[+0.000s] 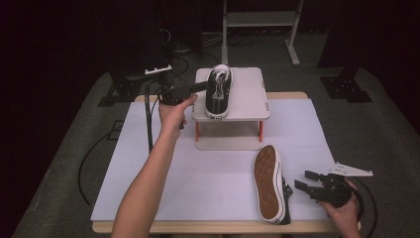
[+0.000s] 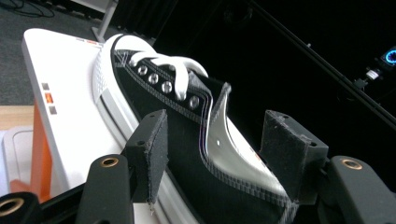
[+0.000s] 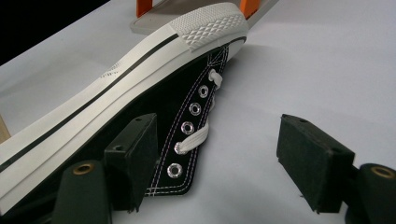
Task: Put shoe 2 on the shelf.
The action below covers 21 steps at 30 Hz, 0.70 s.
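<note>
A black canvas shoe [image 1: 218, 91] with white laces stands upright on a small white raised stand [image 1: 247, 99]. My left gripper [image 1: 203, 88] reaches it from the left. In the left gripper view the shoe [image 2: 187, 154] has its side wall between the jaws of the left gripper [image 2: 217, 119], which stand apart and do not press on it. A second shoe [image 1: 270, 183] lies on its side on the mat with its brown sole showing. Just right of it, my right gripper [image 1: 302, 179] is open. In the right gripper view the right gripper [image 3: 217, 123] is close beside the lace side of this shoe [image 3: 140, 65].
A white mat [image 1: 218, 163] covers the wooden table. A black cable [image 1: 148, 119] trails from the left gripper off the table's left side. The stand has orange legs [image 1: 261, 130] and a lower shelf. Desk legs [image 1: 225, 34] and dark stands rise on the floor behind.
</note>
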### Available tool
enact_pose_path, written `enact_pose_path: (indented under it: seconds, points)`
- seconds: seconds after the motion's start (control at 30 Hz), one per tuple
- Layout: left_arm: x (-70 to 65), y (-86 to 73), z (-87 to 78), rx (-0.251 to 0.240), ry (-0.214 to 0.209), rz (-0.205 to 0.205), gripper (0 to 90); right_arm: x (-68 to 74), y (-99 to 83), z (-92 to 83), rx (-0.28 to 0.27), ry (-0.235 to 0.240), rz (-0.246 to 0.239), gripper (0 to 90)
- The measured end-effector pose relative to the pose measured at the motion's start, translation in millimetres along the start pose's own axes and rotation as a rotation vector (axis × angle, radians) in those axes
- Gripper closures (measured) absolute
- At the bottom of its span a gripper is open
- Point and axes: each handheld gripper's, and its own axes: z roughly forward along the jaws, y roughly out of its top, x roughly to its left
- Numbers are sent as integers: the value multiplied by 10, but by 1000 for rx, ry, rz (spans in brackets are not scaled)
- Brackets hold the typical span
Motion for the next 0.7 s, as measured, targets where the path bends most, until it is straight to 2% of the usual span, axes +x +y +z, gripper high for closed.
enact_pose_path:
  seconds: [0.23,0.33,0.7]
  points:
    - [53,-184,-201,-5,-20,13,380,37,2,59,22,10,-12,286]
    - [99,-279,-277,-7,-25,6,373,50,1,70,27,16,-13,292]
    - [213,-541,-494,7,-5,39,345,76,2,88,29,23,-17,299]
